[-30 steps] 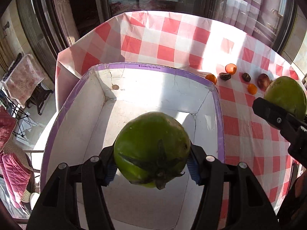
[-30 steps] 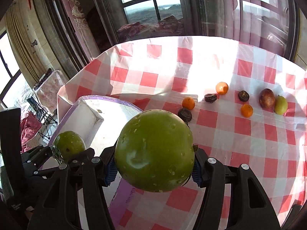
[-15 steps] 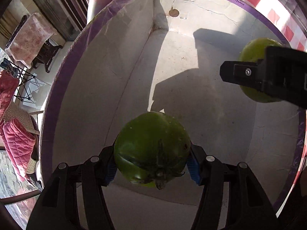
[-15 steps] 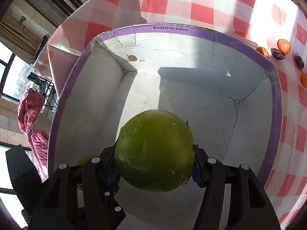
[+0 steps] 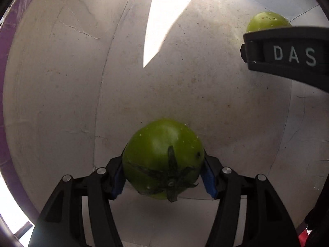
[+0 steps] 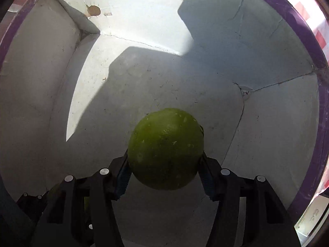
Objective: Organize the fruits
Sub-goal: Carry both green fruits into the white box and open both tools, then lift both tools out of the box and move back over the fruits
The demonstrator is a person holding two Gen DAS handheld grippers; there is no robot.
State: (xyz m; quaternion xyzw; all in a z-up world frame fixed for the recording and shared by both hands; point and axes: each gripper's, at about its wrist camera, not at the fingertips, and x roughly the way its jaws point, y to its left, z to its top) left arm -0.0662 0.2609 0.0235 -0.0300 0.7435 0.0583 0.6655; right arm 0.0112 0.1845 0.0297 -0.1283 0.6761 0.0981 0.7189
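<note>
My left gripper (image 5: pixel 164 177) is shut on a green round fruit with a dark star-shaped calyx (image 5: pixel 163 158), held low inside the white box (image 5: pixel 61 82), close to its floor. My right gripper (image 6: pixel 164 168) is shut on a second, plain green round fruit (image 6: pixel 165 148), also held inside the same white box (image 6: pixel 267 61) above its floor. In the left wrist view the right gripper's black side marked DAS (image 5: pixel 287 53) shows at upper right with its green fruit (image 5: pixel 267 20) partly hidden behind it.
The box has a purple rim (image 6: pixel 298 24) and cracked white walls. A strip of red-checked tablecloth (image 6: pixel 320 37) shows beyond the rim at right. Part of the left gripper (image 6: pixel 30 203) shows at lower left in the right wrist view.
Both grippers have gone from above the table down deep into the box, each still holding its green fruit. The box walls now fill both views.
</note>
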